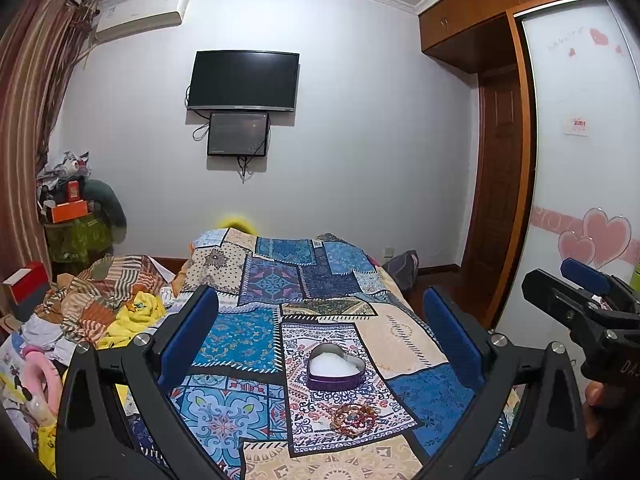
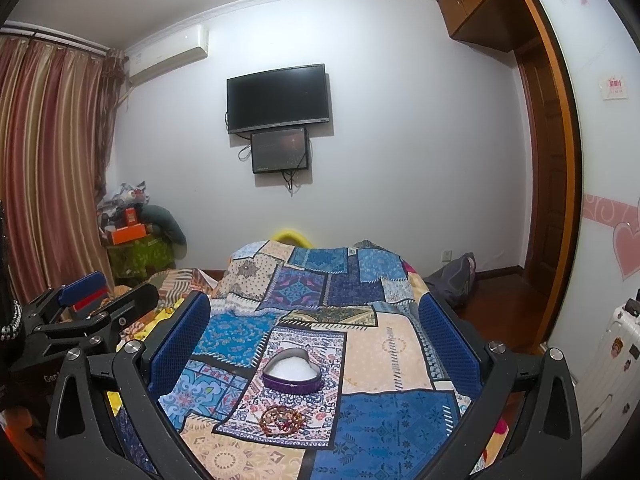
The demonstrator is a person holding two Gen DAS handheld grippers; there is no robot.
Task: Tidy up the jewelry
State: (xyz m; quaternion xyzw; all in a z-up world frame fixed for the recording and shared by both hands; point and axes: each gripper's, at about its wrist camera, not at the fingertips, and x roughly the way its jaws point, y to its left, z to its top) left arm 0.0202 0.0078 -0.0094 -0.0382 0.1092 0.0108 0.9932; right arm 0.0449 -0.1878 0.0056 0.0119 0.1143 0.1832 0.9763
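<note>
Both grippers, left gripper (image 1: 320, 336) and right gripper (image 2: 316, 336), wide, empty | heart tin (image 1: 335, 367) behind beaded bracelet (image 1: 354, 420) | patchwork quilt (image 1: 248, 332)

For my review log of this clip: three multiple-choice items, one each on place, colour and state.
1. The beaded bracelet coil lies:
A. inside the box
B. on the patchwork blanket, nearer the cameras than the box
C. between the left fingers

2. The heart-shaped tin box has an outer wall that is:
A. purple
B. red
C. green

3. The left gripper and right gripper are:
A. open
B. shut
C. holding the box

Key: B, the coil rests on the blanket apart from the box; A, purple wall, white lining; A, fingers spread, empty.
</note>
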